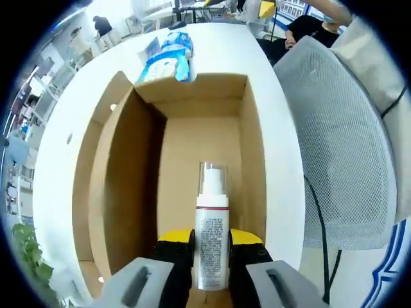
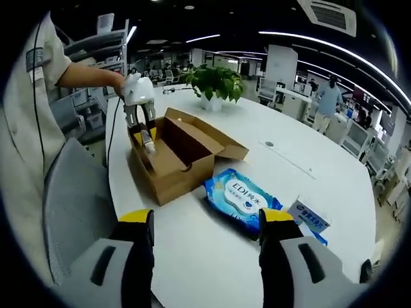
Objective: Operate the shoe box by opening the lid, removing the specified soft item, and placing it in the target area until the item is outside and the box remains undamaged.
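Observation:
An open brown cardboard shoe box [image 1: 192,128] lies on the white table, its lid flap folded out to the left. My left gripper [image 1: 212,247] is shut on a white pump bottle [image 1: 212,224] with a clear cap, held upright over the box's near end. In the right gripper view the left gripper [image 2: 141,122] holds the bottle [image 2: 149,144] inside the box [image 2: 176,157]. A blue soft pack of wet wipes [image 2: 241,197] lies on the table beside the box, also seen beyond the box's far end [image 1: 168,56]. My right gripper [image 2: 207,240] hangs open above the table, holding nothing.
A grey mesh chair [image 1: 343,141] stands against the table edge by the box, the same chair [image 2: 77,205] near my right gripper. A small blue-and-white packet [image 2: 308,221] lies past the wipes. A potted plant [image 2: 215,83] stands at the table's far side. People stand in the background.

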